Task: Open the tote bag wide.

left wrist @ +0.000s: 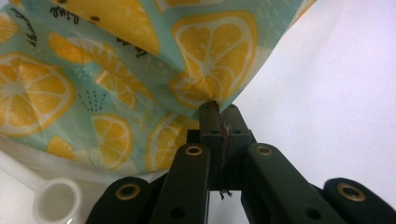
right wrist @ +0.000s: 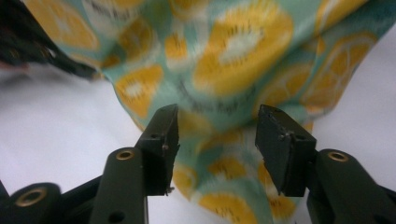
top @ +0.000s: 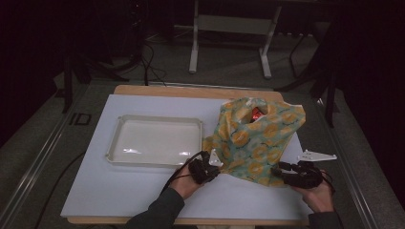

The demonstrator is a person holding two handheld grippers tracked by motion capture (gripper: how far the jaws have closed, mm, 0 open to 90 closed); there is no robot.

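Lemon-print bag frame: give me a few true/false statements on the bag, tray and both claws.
1. The left claw is shut on the teal fabric bag with a yellow lemon-slice print. True.
2. The right claw grips the bag. False: its jaws stand open, with fabric just beyond them.
3. The white rectangular plastic tray holds the bag. False: the bag sits to the tray's right.
4. Something red shows in the bag's mouth. True.

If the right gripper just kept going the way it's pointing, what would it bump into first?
Most likely the lemon-print bag. The right gripper has its jaws open and the fabric lies straight ahead between them, very close, though the exact gap is hard to judge.
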